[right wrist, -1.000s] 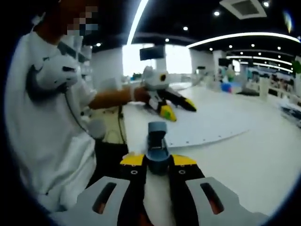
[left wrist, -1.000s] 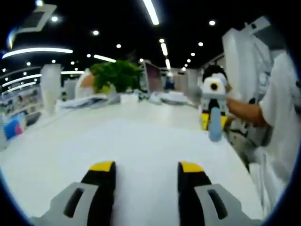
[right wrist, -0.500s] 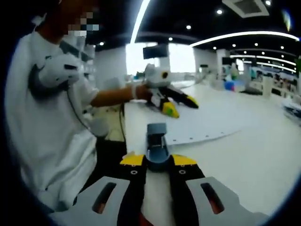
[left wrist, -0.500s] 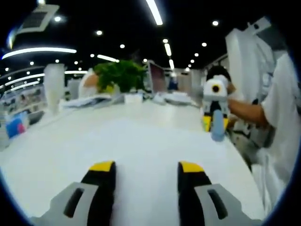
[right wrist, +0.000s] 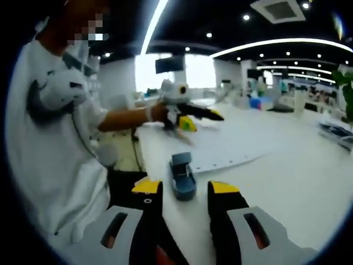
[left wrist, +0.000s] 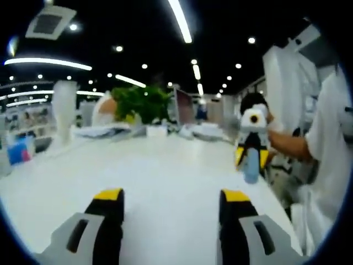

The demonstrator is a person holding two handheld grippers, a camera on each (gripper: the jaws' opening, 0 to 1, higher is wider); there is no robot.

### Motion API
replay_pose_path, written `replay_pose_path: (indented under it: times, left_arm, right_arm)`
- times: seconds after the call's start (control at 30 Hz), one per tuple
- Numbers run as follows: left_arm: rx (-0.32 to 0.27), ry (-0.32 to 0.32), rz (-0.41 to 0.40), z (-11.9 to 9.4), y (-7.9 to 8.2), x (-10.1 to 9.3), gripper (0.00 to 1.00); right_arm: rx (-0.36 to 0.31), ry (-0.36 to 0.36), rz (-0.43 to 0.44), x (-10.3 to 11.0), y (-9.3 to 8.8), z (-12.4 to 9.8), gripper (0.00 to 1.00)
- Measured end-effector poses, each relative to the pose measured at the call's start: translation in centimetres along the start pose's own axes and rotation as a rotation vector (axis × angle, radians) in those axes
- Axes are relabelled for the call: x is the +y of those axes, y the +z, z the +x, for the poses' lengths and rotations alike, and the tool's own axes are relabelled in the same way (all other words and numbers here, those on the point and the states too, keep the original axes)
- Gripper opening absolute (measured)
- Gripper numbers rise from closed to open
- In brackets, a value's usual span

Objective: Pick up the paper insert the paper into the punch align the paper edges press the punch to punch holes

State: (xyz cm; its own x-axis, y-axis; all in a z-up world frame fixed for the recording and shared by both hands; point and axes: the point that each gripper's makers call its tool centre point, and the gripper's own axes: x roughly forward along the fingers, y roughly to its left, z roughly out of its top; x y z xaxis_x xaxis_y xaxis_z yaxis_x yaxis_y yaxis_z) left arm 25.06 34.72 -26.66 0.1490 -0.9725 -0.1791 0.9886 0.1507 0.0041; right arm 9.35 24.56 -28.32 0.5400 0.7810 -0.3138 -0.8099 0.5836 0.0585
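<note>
The blue hole punch (right wrist: pixel 182 176) sits on the white surface (right wrist: pixel 298 182) just ahead of my right hand-held gripper (right wrist: pixel 182 189), its near end reaching between the two yellow-tipped jaws. Those jaws stand apart and I cannot make out either one touching it. In the left gripper view the same punch (left wrist: pixel 251 164) shows off to the right in front of my right hand-held gripper (left wrist: pixel 251 157), which points back toward the camera.

The sheet of white paper (right wrist: pixel 242 141) lies flat on the surface beyond the punch, further out from my right hand-held gripper, with a row of small punched holes along its near edge. My left hand-held gripper (right wrist: pixel 190 120) hangs over the far left part of that sheet, blurred, held out from my arm (right wrist: pixel 129 117). Seen from its own camera, my left hand-held gripper (left wrist: pixel 172 200) has its jaws wide apart with nothing between them, over the bare white sheet.

Well beyond it, at the far end of the surface, stands a leafy green plant (left wrist: pixel 140 102).
</note>
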Motion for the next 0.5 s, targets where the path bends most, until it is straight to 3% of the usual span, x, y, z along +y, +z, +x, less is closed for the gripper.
replay_pose_path:
  times: [0.1,0.23,0.4,0.5]
  left_arm:
    - [-0.015,-0.029,0.023,0.1,1.2,-1.3,0.68]
    - [-0.033,-0.188,0.069,2.2,2.9,-7.4,0.68]
    - [0.006,-0.357,0.114,5.3,2.2,-13.9,0.68]
    - [0.060,-0.413,0.146,7.4,0.7,-16.2,0.68]
  right_arm:
    - [-0.027,-0.093,-0.006,-0.4,0.9,-1.4,0.35]
    - [-0.093,-0.247,0.005,-0.8,2.4,-3.5,0.35]
    - [-0.175,-0.417,0.047,-1.6,3.9,-6.0,0.35]
    - [-0.199,-0.495,0.071,-2.2,4.2,-7.1,0.34]
